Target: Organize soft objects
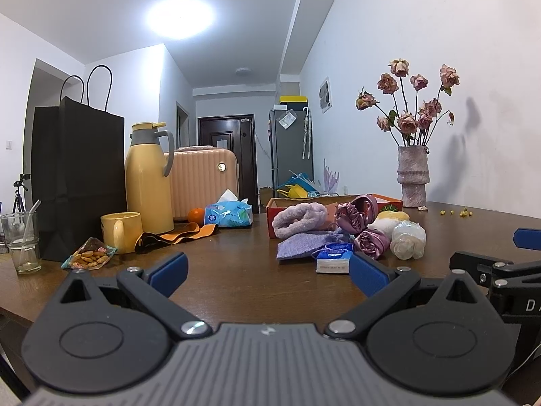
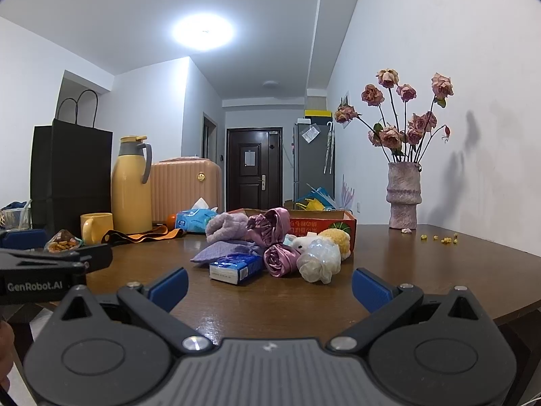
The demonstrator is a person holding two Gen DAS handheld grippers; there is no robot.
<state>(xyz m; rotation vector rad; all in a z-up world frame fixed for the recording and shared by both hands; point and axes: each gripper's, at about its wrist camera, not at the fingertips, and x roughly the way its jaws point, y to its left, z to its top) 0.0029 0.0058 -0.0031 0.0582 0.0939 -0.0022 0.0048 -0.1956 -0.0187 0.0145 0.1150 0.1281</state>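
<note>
On the brown wooden table [image 2: 422, 270], I see the heap of soft objects just in front of the orange cardboard box [image 2: 324, 225]: a fluffy lilac towel roll [image 2: 225, 226], pink satin scrunchies [image 2: 279, 258] and a blue tissue pack [image 2: 235, 268]. My left gripper [image 1: 267, 269] and right gripper [image 2: 269, 286] both stand wide apart, holding nothing, short of the heap.

The surface [image 2: 422, 270] is glossy brown wood. The towel [image 2: 226, 226] looks like fluffy lilac cloth, the scrunchie [image 2: 280, 259] shiny satin, the vase [image 2: 404, 196] rough and matt. Each tool [image 1: 267, 272] [image 2: 269, 286] is matt black plastic with blue pads [image 2: 370, 289].
</note>
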